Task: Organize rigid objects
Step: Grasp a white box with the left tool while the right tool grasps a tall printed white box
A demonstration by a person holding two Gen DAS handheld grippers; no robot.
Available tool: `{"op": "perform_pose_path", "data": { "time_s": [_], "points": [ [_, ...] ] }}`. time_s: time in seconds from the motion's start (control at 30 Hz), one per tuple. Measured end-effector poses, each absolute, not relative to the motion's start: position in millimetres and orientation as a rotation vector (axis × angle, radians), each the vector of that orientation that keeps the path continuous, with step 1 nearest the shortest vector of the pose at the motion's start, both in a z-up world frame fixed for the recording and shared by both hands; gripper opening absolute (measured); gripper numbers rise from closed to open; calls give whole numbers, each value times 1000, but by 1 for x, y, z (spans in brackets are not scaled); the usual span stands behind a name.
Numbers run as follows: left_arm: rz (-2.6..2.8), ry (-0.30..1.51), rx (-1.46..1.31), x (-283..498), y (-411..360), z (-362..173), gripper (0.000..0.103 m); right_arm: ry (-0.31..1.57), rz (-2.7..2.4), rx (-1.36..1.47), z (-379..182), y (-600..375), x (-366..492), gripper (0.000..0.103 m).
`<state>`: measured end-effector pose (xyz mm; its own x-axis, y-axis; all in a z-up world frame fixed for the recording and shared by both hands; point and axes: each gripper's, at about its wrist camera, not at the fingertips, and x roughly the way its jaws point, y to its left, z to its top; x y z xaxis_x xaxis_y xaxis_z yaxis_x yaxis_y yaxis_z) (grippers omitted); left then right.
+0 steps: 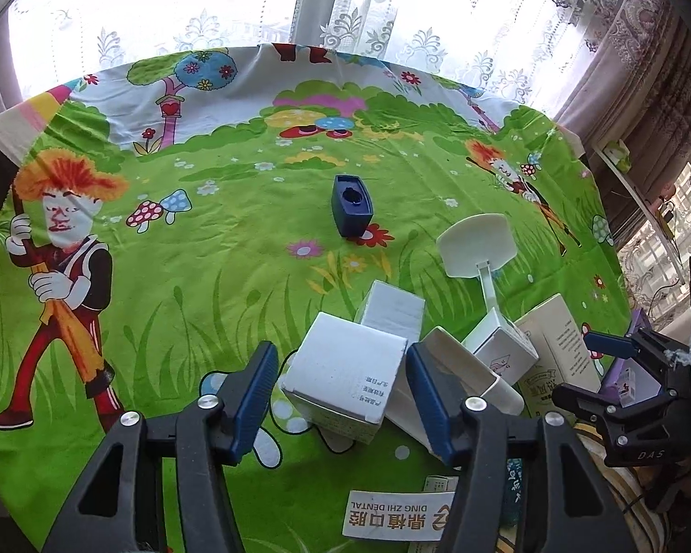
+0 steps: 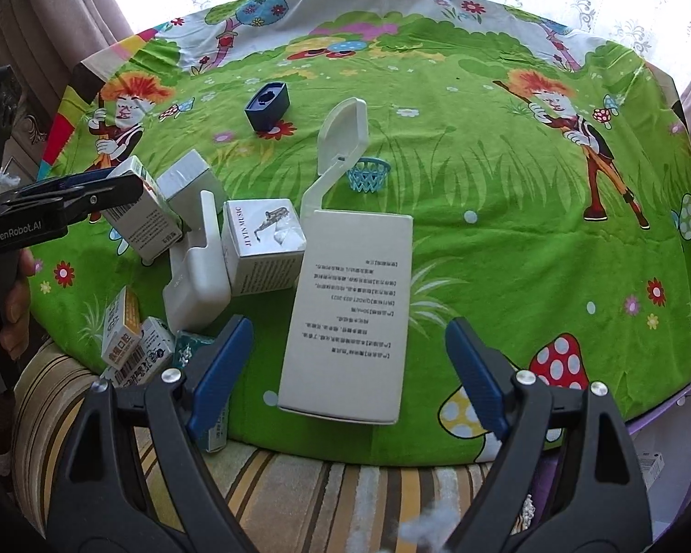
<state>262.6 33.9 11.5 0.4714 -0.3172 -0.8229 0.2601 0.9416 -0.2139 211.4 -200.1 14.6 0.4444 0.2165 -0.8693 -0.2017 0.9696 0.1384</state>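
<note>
My left gripper (image 1: 341,396) is shut on a white box (image 1: 341,368) that tilts between its blue pads; in the right wrist view the same box (image 2: 138,216) hangs slanted at the left gripper's (image 2: 110,186) tips. My right gripper (image 2: 348,368) is open wide, one pad on either side of a tall white printed box (image 2: 350,304) lying flat near the table's front edge, touching neither side. From the left wrist view, the right gripper (image 1: 594,371) shows at the far right.
On the green cartoon tablecloth (image 1: 207,253) stand a navy container (image 1: 352,205), a white toy backboard (image 2: 343,138) with a blue hoop (image 2: 368,175), a white open case (image 2: 198,276), a music box (image 2: 262,244) and several small cartons (image 2: 124,332). A striped cushion (image 2: 299,474) lies below.
</note>
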Motion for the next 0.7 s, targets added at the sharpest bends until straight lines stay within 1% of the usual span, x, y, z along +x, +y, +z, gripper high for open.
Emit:
{"op": "perform_pose_path", "data": {
  "time_s": [0.03,0.07,0.1,0.13,0.17,0.27,0.37,0.7],
  "points": [
    [-355,1021,-58,262,34,11,51,1080,253,9,12,-199,211,85],
    [-354,1019,-59,262,34,11,51,1082,254,6,10,-198,211,77],
    [-352,1020,-66,262,34,11,51,1087,259,6,8,-198,211,73],
    [-346,1019,-75,262,35,11,51,1091,261,8,5,-198,210,64],
    [-341,1018,-84,261,36,12,50,1093,260,11,4,-199,209,59],
    [-320,1010,-98,259,37,13,48,1077,263,32,5,-203,207,56],
    [-305,992,-98,254,36,19,48,1047,262,55,10,-209,203,56],
    [-273,891,-133,226,38,59,47,938,247,115,40,-235,172,55]
  ]
}}
